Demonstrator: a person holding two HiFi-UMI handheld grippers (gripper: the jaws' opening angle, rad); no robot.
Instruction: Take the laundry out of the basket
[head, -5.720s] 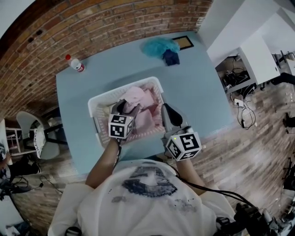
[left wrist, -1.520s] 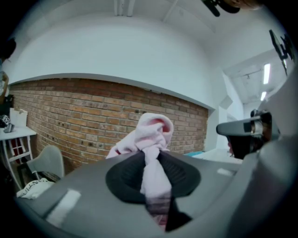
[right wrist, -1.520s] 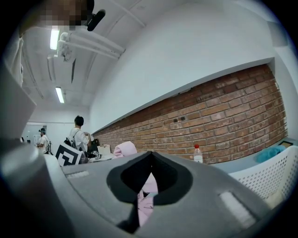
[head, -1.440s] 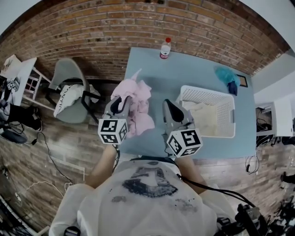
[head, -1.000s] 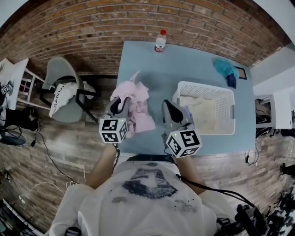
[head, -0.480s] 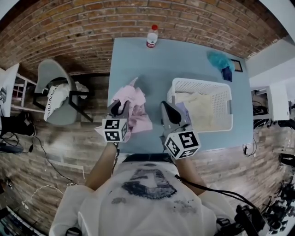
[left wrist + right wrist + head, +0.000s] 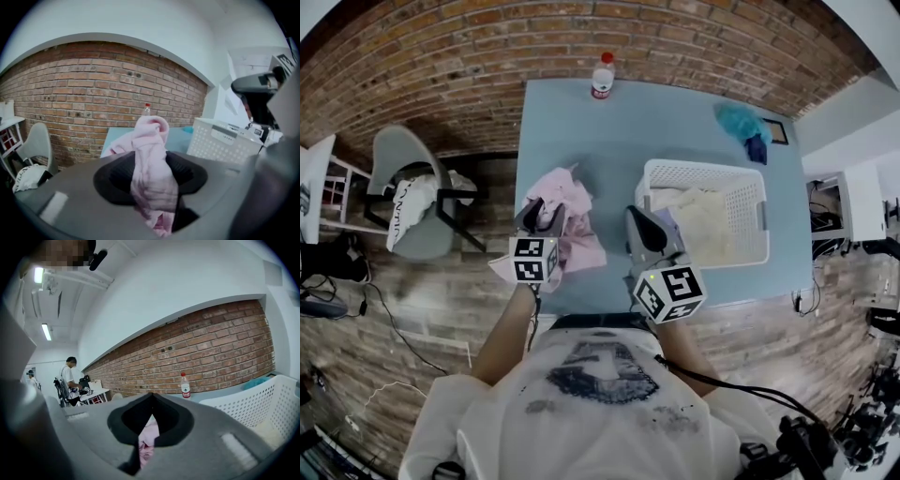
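no legible text, bottle label unreadable

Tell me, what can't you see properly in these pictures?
Bottle label: too small in the head view.
Basket bottom: cream laundry covers it, head view.
Blue bundle beyond the basket: too small to identify, head view.
Basket's right side: cut off by the right gripper view's edge.

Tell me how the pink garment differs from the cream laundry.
The pink garment is out on the blue table, heaped at its left edge; the cream laundry lies in the white basket. The pink garment stands between the left claw's jaws, which have just been opening; neither claw holds the cream laundry. Both are crumpled.
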